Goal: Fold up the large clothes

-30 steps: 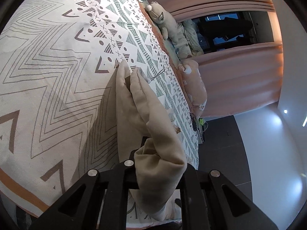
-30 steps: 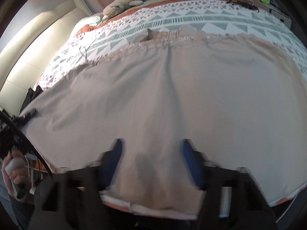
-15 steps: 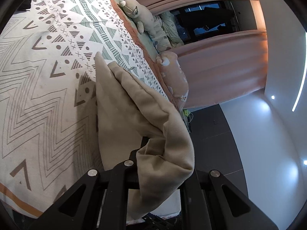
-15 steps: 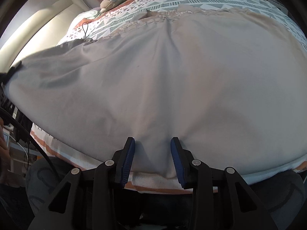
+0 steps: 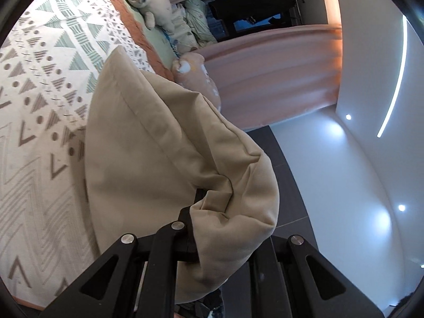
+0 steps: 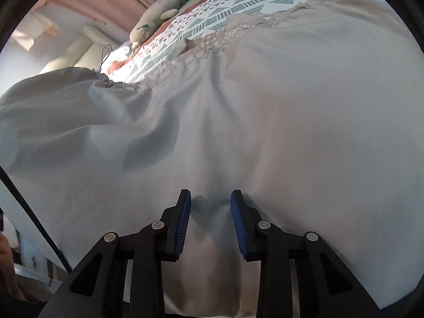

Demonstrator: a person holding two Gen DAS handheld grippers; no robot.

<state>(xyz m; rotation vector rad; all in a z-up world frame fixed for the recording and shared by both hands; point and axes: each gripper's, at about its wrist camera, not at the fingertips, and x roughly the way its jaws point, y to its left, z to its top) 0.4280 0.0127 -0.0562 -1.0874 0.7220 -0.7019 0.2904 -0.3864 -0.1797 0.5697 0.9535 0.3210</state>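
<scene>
Lifting higher than a second ago, the left hand-held gripper stays pinched on a bunched corner of the beige garment, which now drapes up off the patterned bed. The right hand-held gripper has dropped onto the spread cloth, jaws closing around a small ridge, seemingly not yet pressing. Plush toys line the far edge.

The beige garment lies spread over the patterned bedspread, its gathered waistband at the far edge. The right gripper points down at the near part, jaws closing with a small ridge of cloth between the blue pads. On the left the fabric is raised and rumpled. A plush toy lies beyond.
</scene>
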